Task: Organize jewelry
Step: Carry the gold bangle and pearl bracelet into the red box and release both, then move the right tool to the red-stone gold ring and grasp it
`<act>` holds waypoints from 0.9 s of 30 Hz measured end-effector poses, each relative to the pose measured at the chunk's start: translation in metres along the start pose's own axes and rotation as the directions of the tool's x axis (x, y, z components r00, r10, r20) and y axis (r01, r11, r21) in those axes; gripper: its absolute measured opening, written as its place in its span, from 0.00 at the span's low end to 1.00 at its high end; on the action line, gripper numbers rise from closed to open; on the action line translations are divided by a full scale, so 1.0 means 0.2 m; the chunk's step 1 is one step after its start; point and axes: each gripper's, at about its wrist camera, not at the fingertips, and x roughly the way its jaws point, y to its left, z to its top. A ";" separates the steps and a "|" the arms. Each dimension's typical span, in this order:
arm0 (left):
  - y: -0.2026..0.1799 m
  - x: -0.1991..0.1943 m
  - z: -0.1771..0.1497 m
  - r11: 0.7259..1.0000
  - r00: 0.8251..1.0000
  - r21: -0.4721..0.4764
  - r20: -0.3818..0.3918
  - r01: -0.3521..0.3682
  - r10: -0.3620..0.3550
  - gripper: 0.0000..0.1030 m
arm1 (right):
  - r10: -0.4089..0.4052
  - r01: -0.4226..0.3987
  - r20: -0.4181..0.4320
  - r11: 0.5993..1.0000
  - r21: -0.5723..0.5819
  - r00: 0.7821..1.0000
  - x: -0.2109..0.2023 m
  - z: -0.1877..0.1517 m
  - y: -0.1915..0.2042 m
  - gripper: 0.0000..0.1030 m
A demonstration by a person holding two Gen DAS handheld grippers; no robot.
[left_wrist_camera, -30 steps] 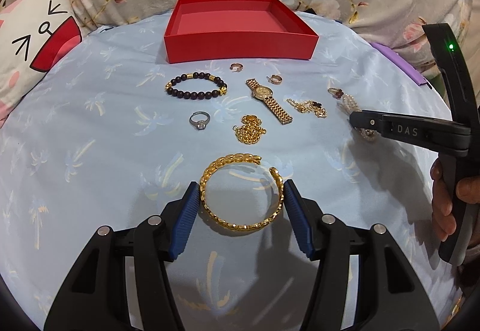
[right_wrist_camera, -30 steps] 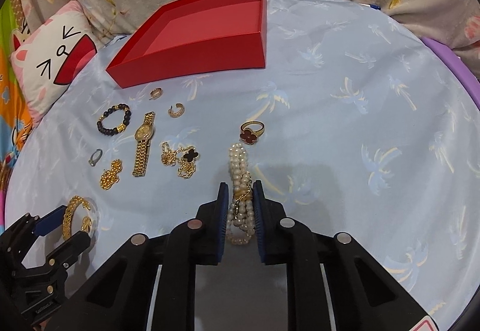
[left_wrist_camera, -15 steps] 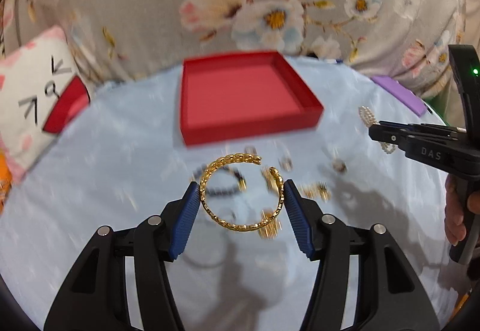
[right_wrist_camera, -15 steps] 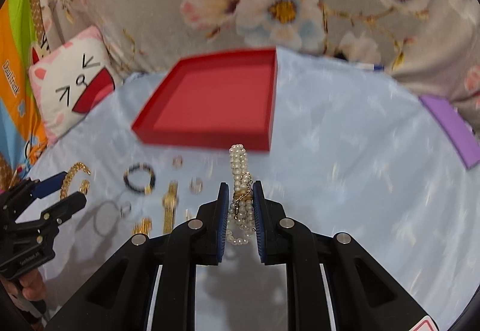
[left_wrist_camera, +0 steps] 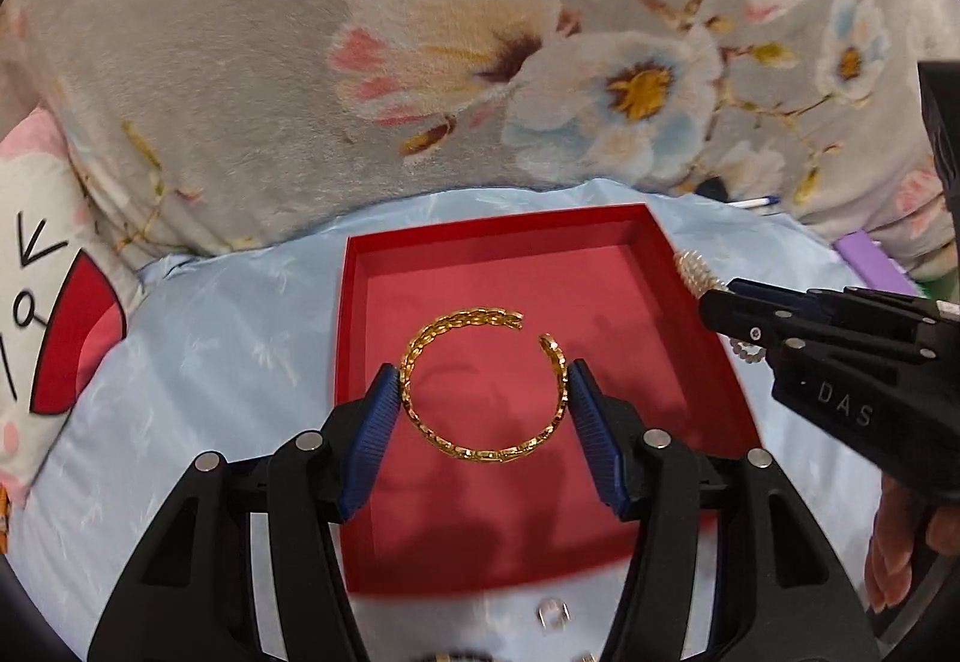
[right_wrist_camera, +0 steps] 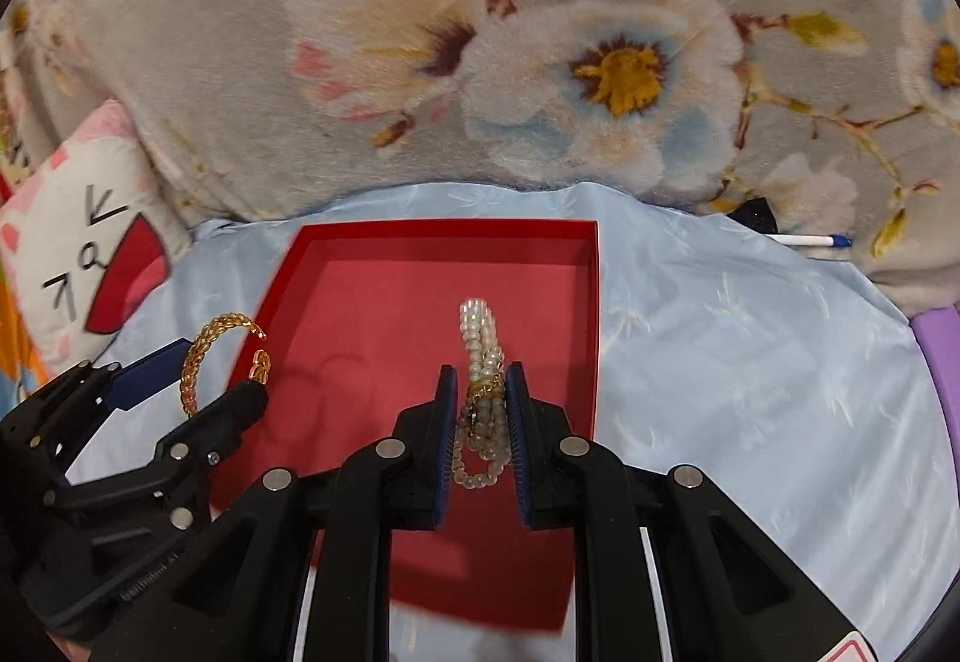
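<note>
The shallow red cardboard box, square with low upright walls and a matte floor, sits on a glossy pale-blue cloth woven with faint palm sprigs. Both held pieces hang above its floor.

The left gripper, black plastic with ribbed blue pads, clasps an open gold cuff bracelet of braided links by its two sides; the ring lies roughly level over the middle of the box, its gap turned toward the box's far wall. The gripper slants down toward the box.

The right gripper is clenched narrowly on a bundle of white pearl strands bound with a small gold clasp. The round, softly shining beads stick up past the pads over the right half of the box, and a loop droops below them. This gripper also tilts downward, its side marked with pale letters in the left view; the fingers of the person's hand show at its handle.

Behind the box rises a plush grey fabric with large pink and blue flowers. To the box's left lies a white cartoon-face cushion.
</note>
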 end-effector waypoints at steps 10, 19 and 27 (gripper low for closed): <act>0.08 0.48 0.14 0.996 0.989 -0.036 -0.124 -0.084 0.079 0.54 | -0.060 0.059 -0.089 0.998 -0.013 0.994 0.39 0.15 0.00 0.14; 0.13 0.58 0.09 0.994 0.981 -0.045 -0.171 -0.098 0.090 0.68 | 0.057 -0.058 -0.106 0.998 0.002 0.993 0.31 0.01 -0.09 0.20; 0.16 0.40 0.07 0.992 0.993 -0.083 -0.069 -0.097 0.091 0.77 | 0.096 -0.098 -0.081 0.995 -0.021 0.992 0.15 -0.16 -0.09 0.24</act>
